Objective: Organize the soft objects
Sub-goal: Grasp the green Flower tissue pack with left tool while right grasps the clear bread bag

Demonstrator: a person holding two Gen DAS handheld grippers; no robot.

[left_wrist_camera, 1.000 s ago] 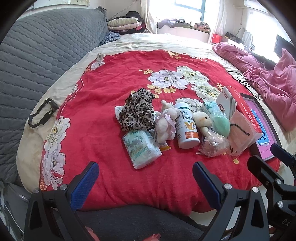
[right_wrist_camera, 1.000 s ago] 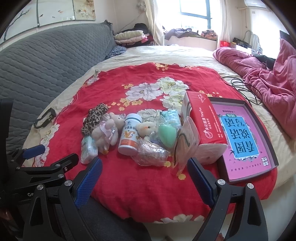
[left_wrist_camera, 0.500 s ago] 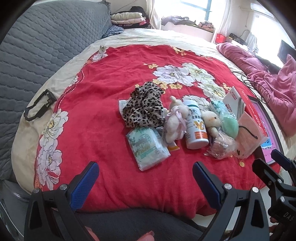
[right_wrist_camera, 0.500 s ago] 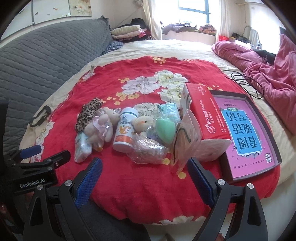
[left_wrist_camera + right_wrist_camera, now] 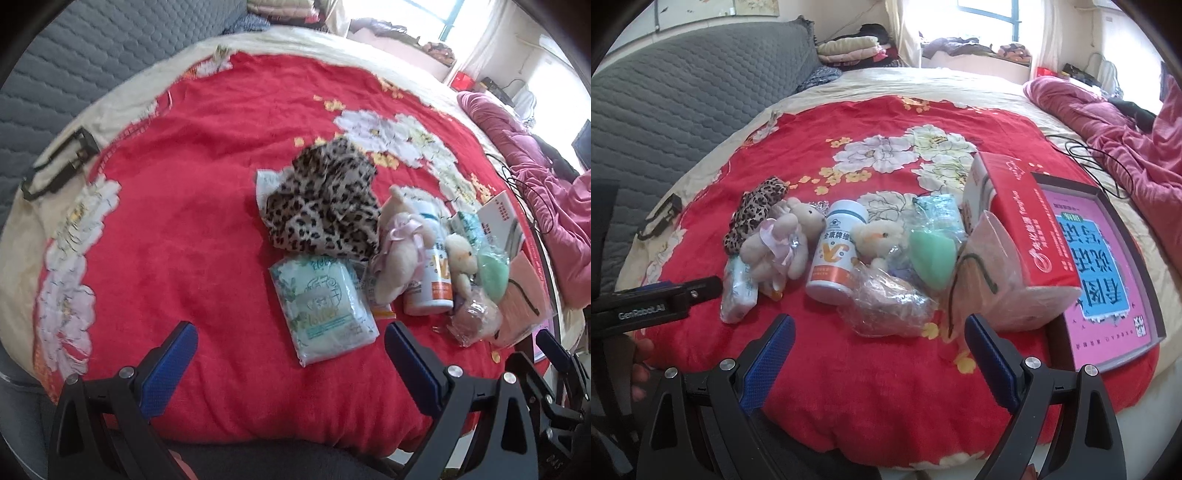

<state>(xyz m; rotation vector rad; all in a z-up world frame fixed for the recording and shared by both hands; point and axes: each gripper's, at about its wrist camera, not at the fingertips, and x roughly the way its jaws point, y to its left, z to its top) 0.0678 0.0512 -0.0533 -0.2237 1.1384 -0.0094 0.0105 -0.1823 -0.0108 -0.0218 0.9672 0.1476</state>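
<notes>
Left wrist view: left claw (image 5: 290, 360) gapes wide, empty, above the bed; ahead, touching in a row, lie leopard-print cloth (image 5: 325, 206), tissue pack (image 5: 321, 302), plush rabbit (image 5: 400, 251): light, squashy, probably best pinched mid-body; right claw (image 5: 879, 350) equally wide

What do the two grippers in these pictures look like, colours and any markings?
Both are black plastic frames with silver bolts and blue textured pads on two wide-set fingers. The left gripper shows white "GenRobot.AI" lettering on its side in the right wrist view. The right gripper looks the same.
</notes>
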